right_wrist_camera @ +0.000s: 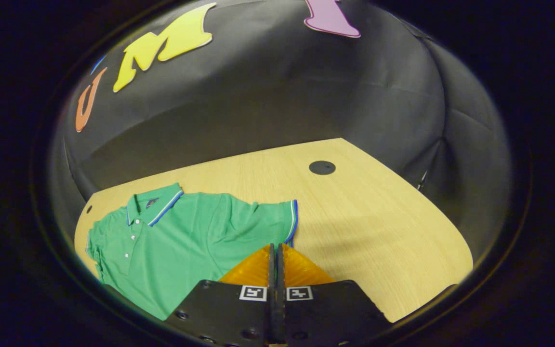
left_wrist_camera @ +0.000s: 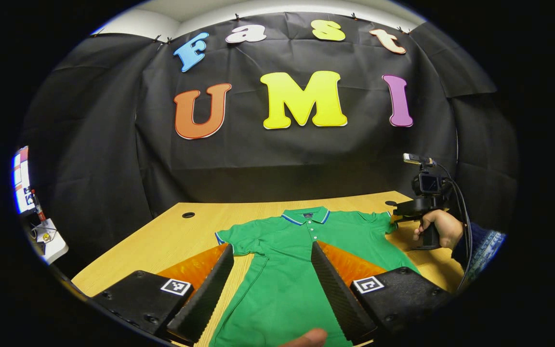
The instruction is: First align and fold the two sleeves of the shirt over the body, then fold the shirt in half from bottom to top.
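Observation:
A green polo shirt point(left_wrist_camera: 287, 270) with a blue-trimmed collar point(left_wrist_camera: 306, 215) lies flat, front up, on the wooden table point(left_wrist_camera: 171, 236). Both short sleeves are spread out to the sides. My left gripper point(left_wrist_camera: 271, 248) hovers open over the lower body of the shirt, with nothing between its fingers. My right gripper point(right_wrist_camera: 276, 246) is shut, its tips right at the blue-edged hem of one sleeve point(right_wrist_camera: 277, 217). Whether cloth is caught between them is hidden. The left gripper view shows that right gripper point(left_wrist_camera: 397, 211), held by a hand point(left_wrist_camera: 439, 229), beside the same sleeve point(left_wrist_camera: 378, 221).
Bare table point(right_wrist_camera: 378, 226) stretches beyond the sleeve, with a round black cable hole point(right_wrist_camera: 322, 167) in it. Another hole point(left_wrist_camera: 188, 215) sits near the far left corner. A fingertip point(left_wrist_camera: 309, 337) shows at the bottom edge. Some white clutter point(left_wrist_camera: 48, 238) stands off the table's left side.

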